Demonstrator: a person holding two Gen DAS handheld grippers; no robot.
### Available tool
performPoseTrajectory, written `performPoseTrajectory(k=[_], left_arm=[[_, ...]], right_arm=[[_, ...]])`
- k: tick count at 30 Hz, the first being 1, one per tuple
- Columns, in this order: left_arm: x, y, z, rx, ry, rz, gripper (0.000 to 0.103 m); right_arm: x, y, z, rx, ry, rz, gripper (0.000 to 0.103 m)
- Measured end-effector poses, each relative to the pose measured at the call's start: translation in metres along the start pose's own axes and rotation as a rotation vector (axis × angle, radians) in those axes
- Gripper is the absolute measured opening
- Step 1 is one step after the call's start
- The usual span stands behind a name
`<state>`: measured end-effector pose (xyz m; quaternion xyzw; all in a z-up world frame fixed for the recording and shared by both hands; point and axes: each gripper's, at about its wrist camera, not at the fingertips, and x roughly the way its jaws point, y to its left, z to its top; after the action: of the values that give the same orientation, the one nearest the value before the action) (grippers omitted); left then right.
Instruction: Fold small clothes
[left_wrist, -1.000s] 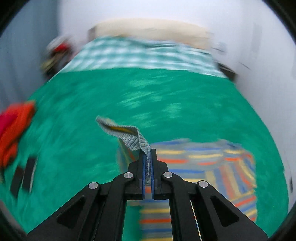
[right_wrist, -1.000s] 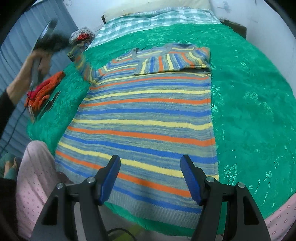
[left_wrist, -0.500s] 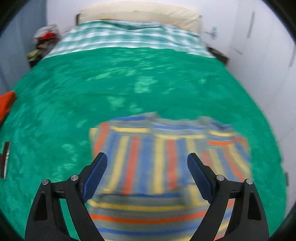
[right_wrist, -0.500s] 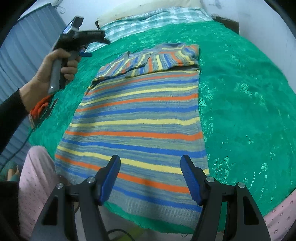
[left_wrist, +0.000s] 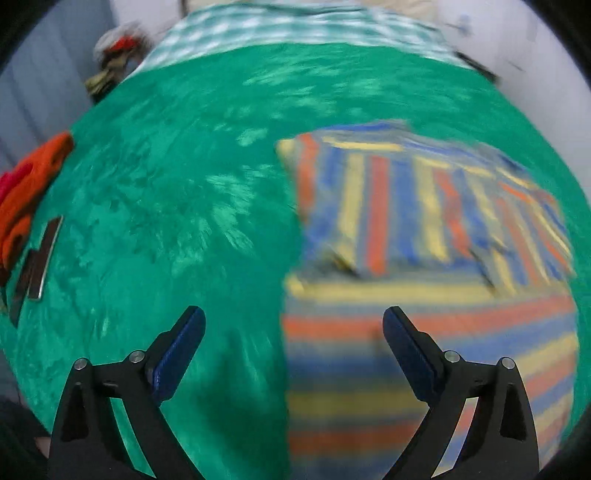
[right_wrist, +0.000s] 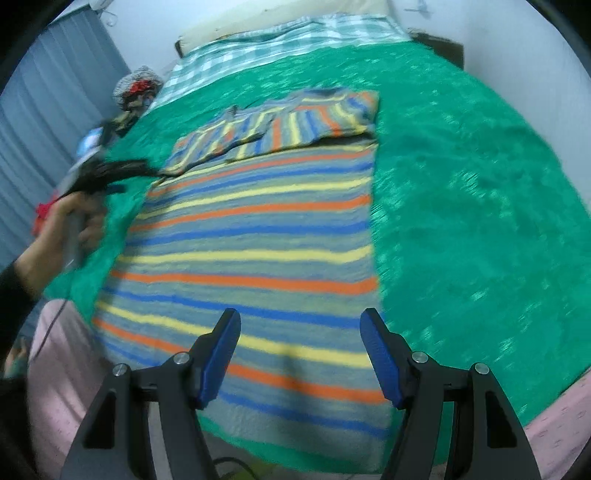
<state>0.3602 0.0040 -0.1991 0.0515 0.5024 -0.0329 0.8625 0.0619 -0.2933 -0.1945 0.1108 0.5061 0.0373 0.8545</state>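
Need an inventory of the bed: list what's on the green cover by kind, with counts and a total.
Striped sweaters: 1
Orange-red garments: 1
Dark flat strips: 2, as far as the blur allows
Total: 4

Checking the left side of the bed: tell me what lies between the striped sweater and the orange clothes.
Only bare green bedspread lies between the striped sweater and the orange clothes, as the left wrist view shows.
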Motion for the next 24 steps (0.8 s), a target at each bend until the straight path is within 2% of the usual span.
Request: performPoseTrajectory(k=[3,6,7,8,10,13,15,17,20,22,24], left_arm=[[-0.033,-0.028,-0.051,0.132,-0.004,-0.062,0.098],[-0.042,-0.061,-0.117,0.270,0.064,-0.090,0.098],[-0.037,-0.067,-0.134,0.305,0.100,-0.080,0.098],[-0.030,-0.075,-0.157,0.351,0.150,-0.038,0.099],[-0.037,-0.080,-0.187,0.386,0.150,0.043,0.100],[-0.043,-0.073,-0.202,0.398,0.252,0.101,0.101],[-0.053,-0.063,-0.207,0.391,0.271,0.143,0.100],[-0.075,-0.053,-0.203,0.364,0.212,0.163,0.099],[-0.103,-0.043,-0.191,0.294,0.128,0.177,0.100],[-0.116,-0.036,-0.182,0.245,0.083,0.168,0.100],[-0.125,-0.031,-0.174,0.204,0.045,0.144,0.100]], right_arm=[[0.009,-0.002,0.015,-0.032,0.050,-0.024,0.067],[0.022,0.011,0.015,-0.123,0.128,-0.044,0.067],[0.028,0.016,0.011,-0.149,0.159,-0.046,0.067],[0.034,0.020,0.004,-0.168,0.194,-0.049,0.067],[0.054,0.024,-0.021,-0.211,0.326,-0.108,0.067],[0.058,0.029,-0.049,-0.290,0.414,-0.212,0.068],[0.050,0.030,-0.056,-0.290,0.463,-0.244,0.067],[0.028,0.032,-0.052,-0.274,0.420,-0.259,0.067],[-0.015,0.032,-0.038,-0.213,0.258,-0.209,0.068],[-0.043,0.030,-0.029,-0.155,0.137,-0.189,0.074],[-0.062,0.028,-0.024,-0.126,0.037,-0.189,0.075]])
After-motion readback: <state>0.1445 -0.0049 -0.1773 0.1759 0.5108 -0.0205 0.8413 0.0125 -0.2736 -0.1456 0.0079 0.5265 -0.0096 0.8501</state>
